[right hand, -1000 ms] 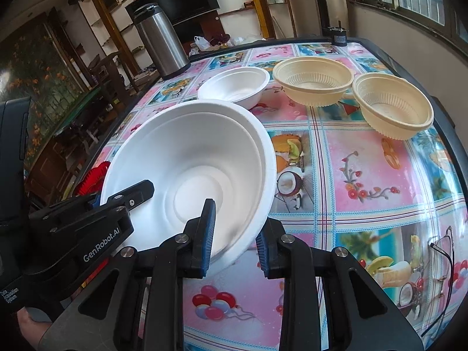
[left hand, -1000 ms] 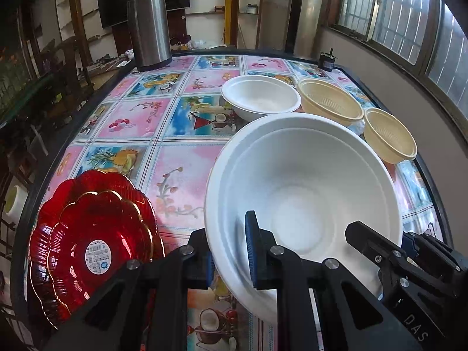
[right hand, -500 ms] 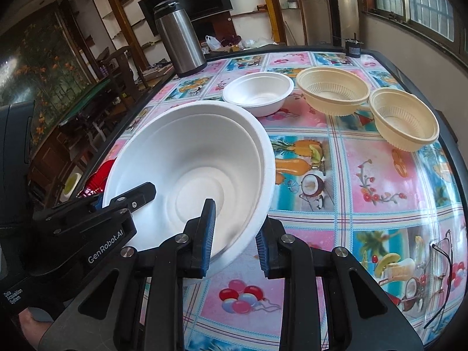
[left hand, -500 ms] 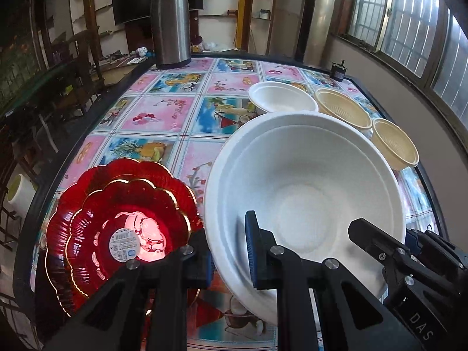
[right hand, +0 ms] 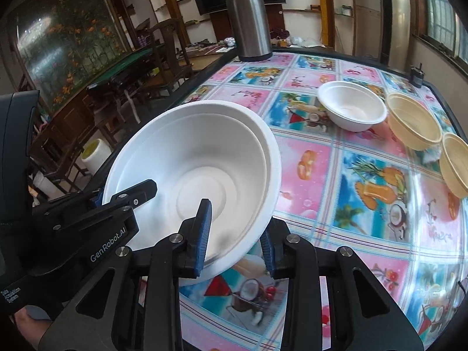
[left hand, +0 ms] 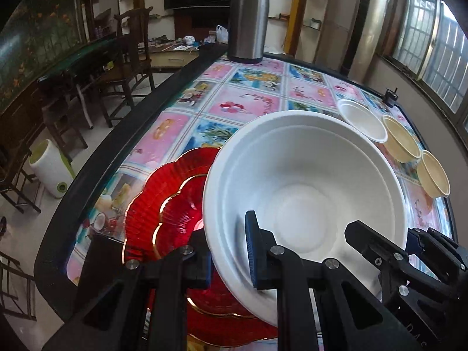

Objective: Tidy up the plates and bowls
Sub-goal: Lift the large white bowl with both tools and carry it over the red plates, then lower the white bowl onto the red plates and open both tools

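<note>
Both the left gripper (left hand: 228, 248) and right gripper (right hand: 235, 231) are clenched on the rim of the large white bowl (left hand: 307, 187), held tilted above the red plates (left hand: 175, 204) at lower left of the left view. Recommend levelling it and releasing both sides together, clear of the plates.

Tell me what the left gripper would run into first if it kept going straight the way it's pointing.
The left gripper is already clamped on the rim of the large white bowl, so that bowl's wall is right ahead. Past it, probably the patterned table, though depth is unclear.
</note>
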{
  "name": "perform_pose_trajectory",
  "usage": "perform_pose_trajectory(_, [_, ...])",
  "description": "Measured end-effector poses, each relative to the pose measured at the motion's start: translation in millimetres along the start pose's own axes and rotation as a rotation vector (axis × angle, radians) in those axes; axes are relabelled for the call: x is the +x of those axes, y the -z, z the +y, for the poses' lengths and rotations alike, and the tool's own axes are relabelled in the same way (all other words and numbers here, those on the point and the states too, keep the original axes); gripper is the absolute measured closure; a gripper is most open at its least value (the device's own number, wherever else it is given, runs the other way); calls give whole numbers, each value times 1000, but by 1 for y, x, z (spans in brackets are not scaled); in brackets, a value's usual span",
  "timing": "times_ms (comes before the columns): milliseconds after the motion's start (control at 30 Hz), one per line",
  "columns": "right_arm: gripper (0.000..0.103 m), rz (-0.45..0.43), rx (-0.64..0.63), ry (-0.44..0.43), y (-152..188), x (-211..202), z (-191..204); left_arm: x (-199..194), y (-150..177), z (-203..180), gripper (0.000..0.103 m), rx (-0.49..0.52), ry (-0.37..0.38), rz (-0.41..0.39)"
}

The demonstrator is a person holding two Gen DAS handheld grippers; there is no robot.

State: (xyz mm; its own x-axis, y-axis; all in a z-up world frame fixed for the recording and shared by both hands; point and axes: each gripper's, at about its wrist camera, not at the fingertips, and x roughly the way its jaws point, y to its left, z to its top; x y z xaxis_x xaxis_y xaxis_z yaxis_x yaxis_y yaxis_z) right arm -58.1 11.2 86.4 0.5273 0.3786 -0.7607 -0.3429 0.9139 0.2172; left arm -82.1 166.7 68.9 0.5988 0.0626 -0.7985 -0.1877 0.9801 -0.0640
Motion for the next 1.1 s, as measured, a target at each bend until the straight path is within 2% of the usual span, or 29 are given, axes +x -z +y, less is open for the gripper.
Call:
perform_pose_trajectory(300, [71,106,-71,-31,4,48,34,21,11,32,86,-46,-41,57])
perform_pose_trajectory(600, [70,162,-85,-20,5,63,36,31,18,38,85,-50,-43,84])
perform_pose_trajectory(733, [67,183,-79,-19,5,66,37,33,19,38,85,-41,-51,88])
perform_pose_trajectory(833, [56,176,-64,-29,5,62,36,32,19,36,75,-35,-40,84])
perform_pose_trajectory(900, [55,164,-48,-31,4,58,33,31,19,35,58,-35,-46,74])
perform_pose_trajectory(967, [55,153,-39,-35,4,53,31,27,18,34,48,-31,-56,53])
perform_pose_trajectory(1100, [55,109,-10,-41,3,36,21,13,14,35,37,-35,-93,-9])
